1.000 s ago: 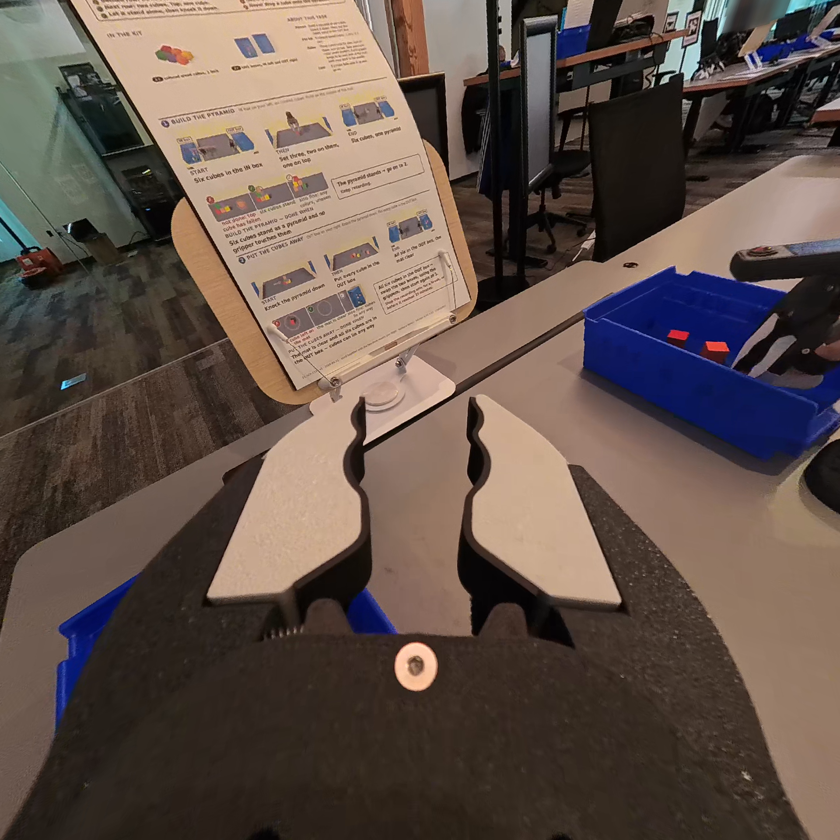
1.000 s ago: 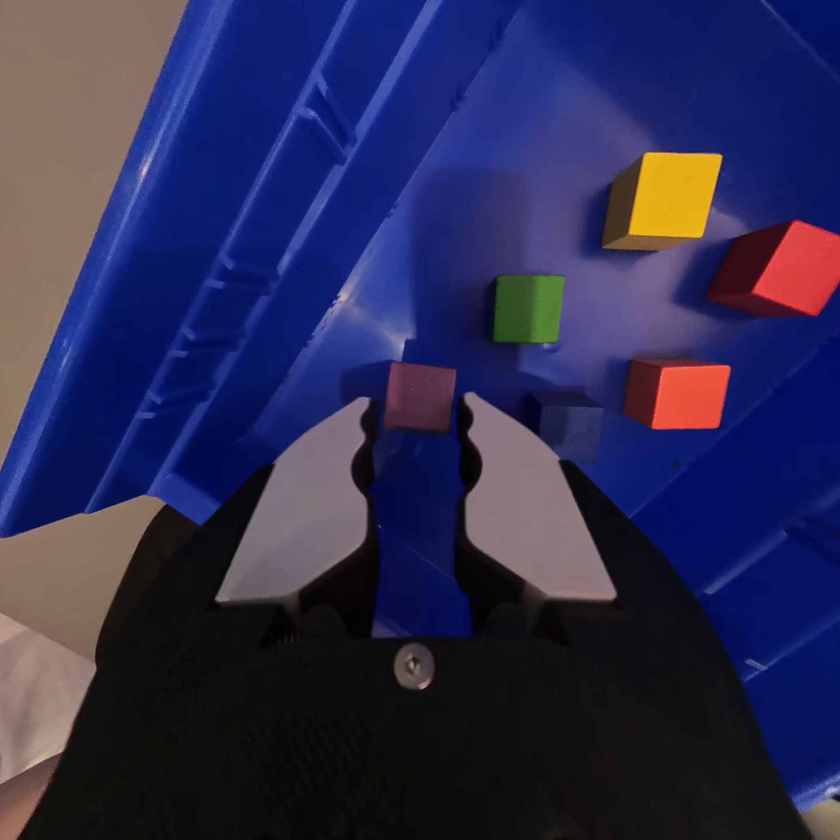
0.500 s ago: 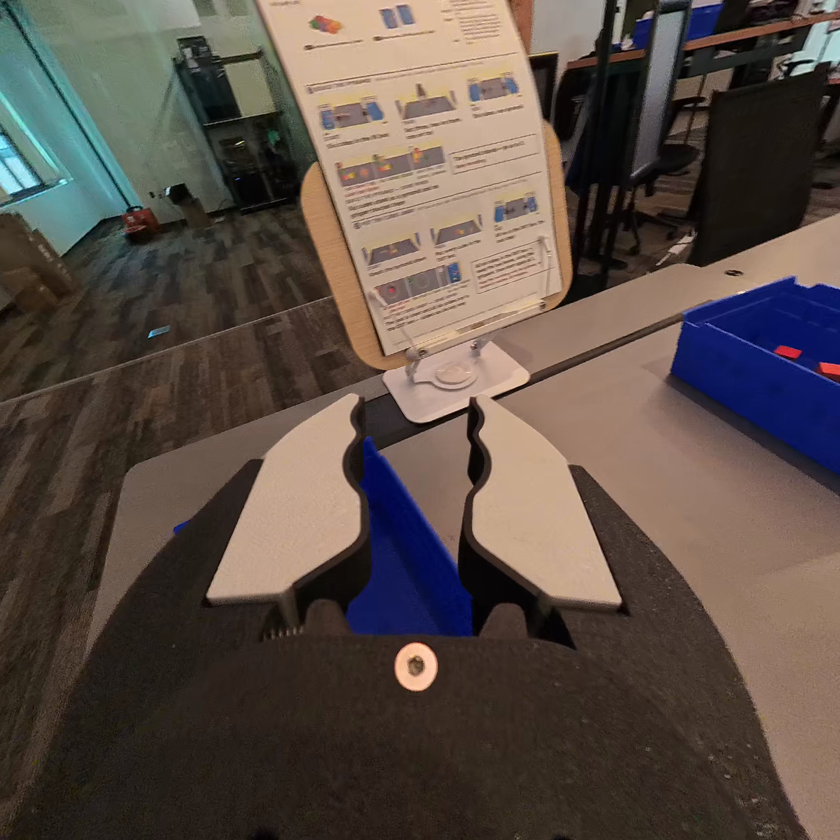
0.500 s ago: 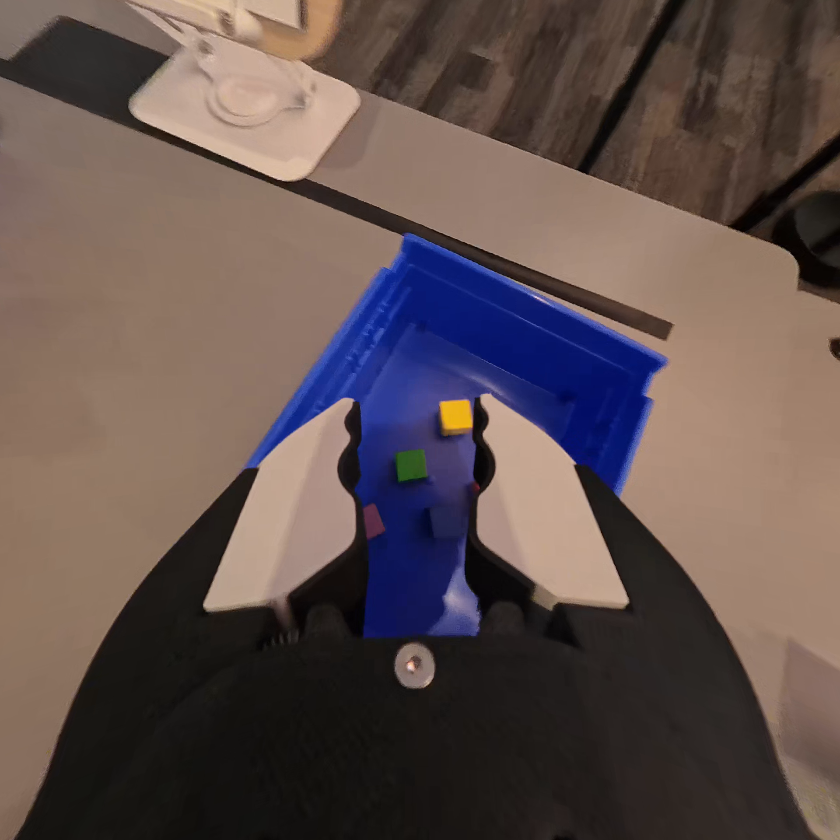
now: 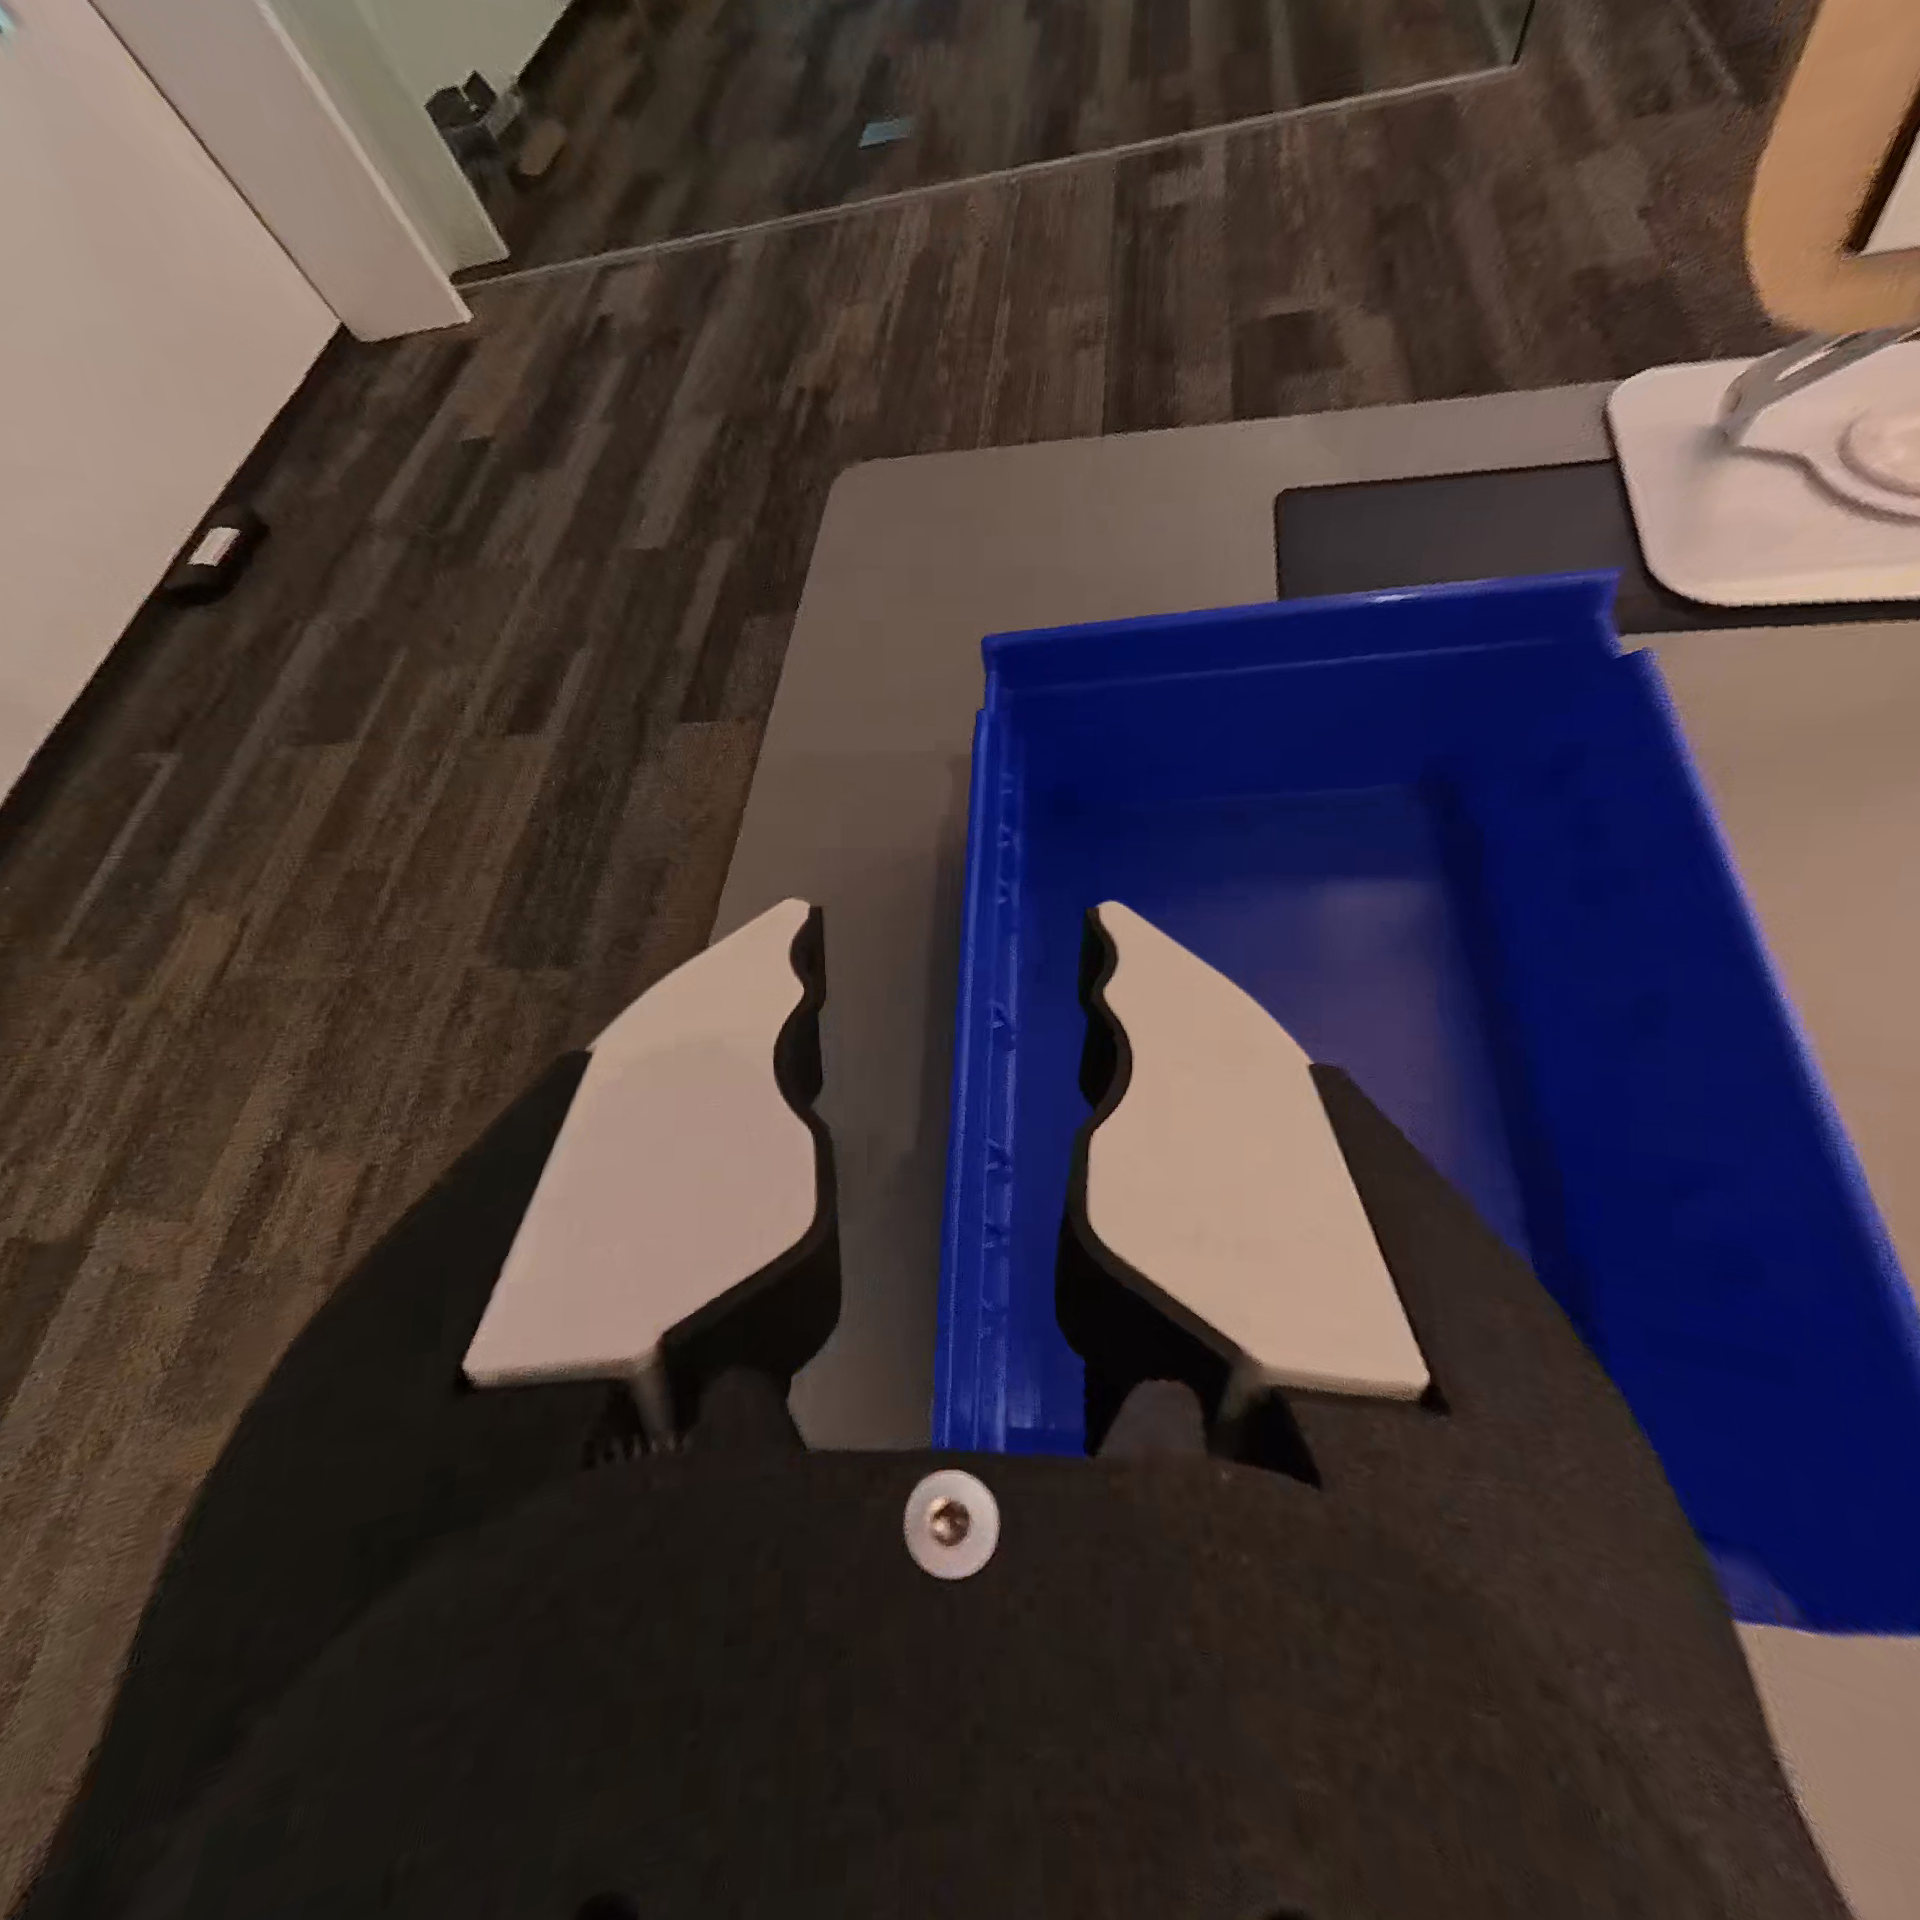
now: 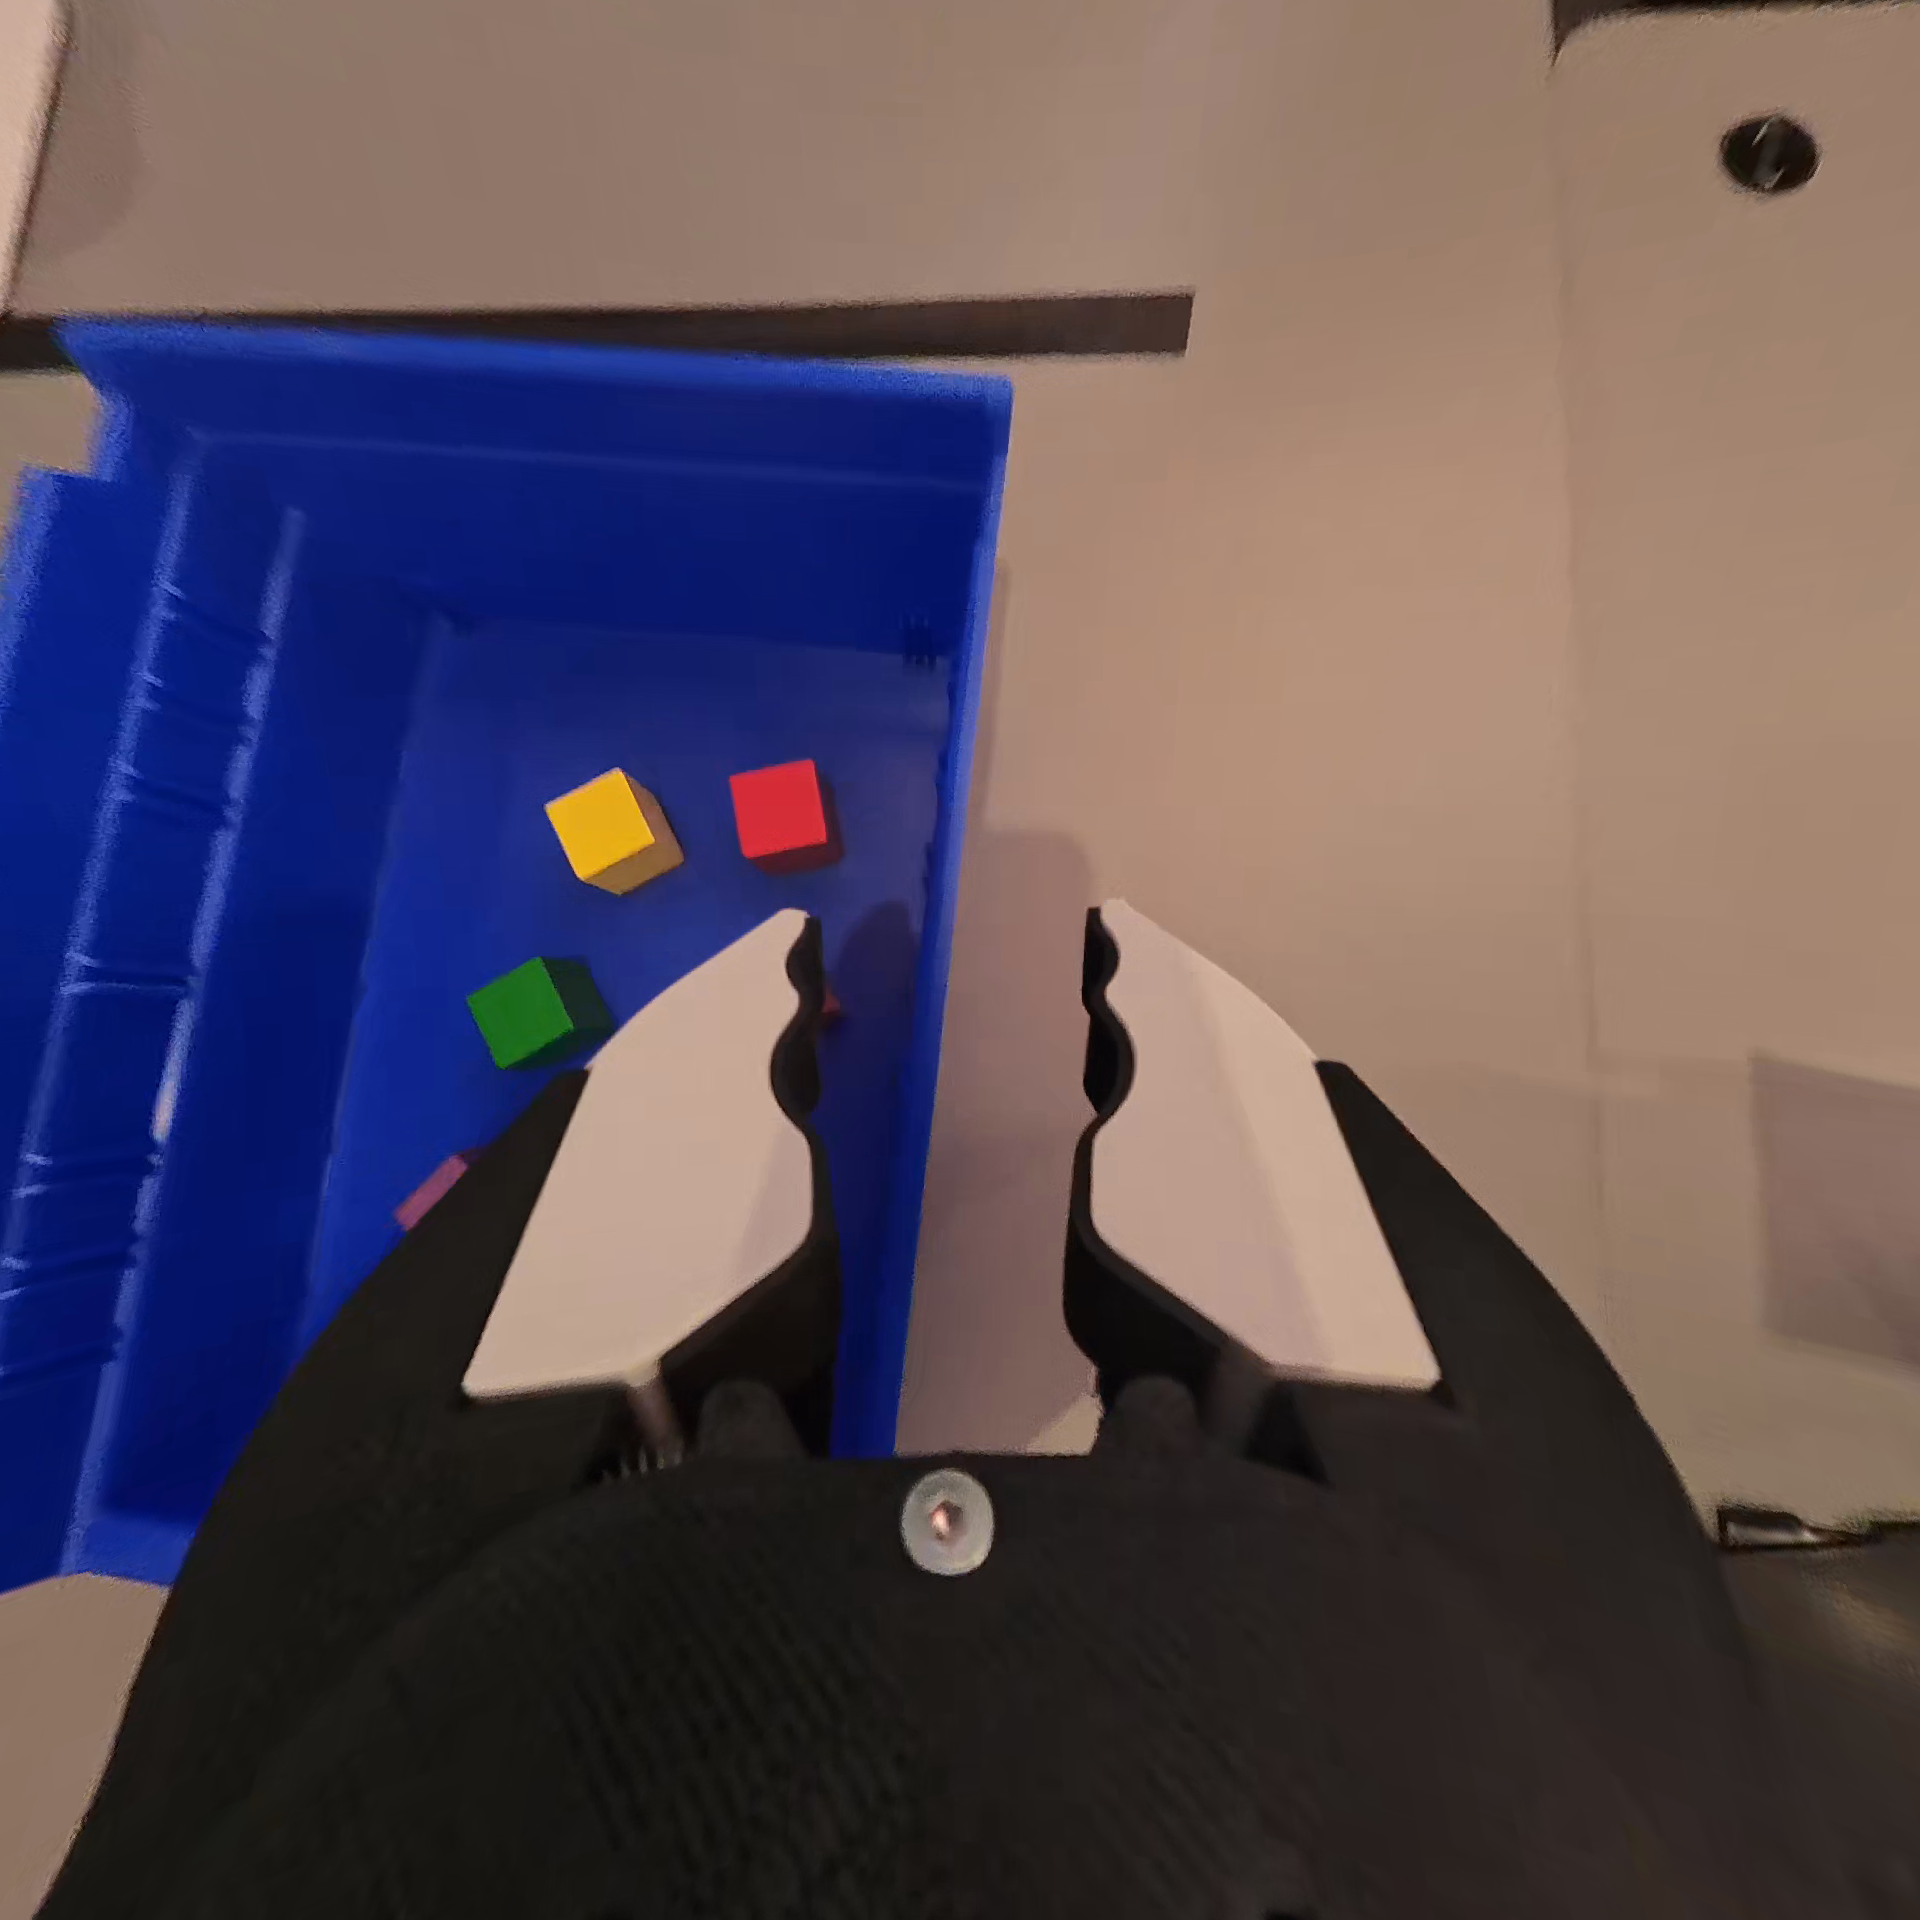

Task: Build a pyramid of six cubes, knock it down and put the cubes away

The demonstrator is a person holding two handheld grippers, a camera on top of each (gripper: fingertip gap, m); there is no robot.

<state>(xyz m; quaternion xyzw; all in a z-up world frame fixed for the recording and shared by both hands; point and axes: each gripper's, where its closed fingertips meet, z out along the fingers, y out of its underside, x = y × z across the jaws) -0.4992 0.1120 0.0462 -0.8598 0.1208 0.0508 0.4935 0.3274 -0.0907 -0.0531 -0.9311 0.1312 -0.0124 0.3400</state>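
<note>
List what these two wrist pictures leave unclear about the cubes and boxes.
- Right wrist view: purple wooden cube mostly hidden behind the right gripper; only an orange-red sliver shows beside its finger, and no sixth cube is visible.
- Left wrist view: empty blue plastic box, near end covered by the left gripper.
- Both views motion-blurred.

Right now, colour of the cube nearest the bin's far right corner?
Red cube, clearest in the right wrist view.
</note>
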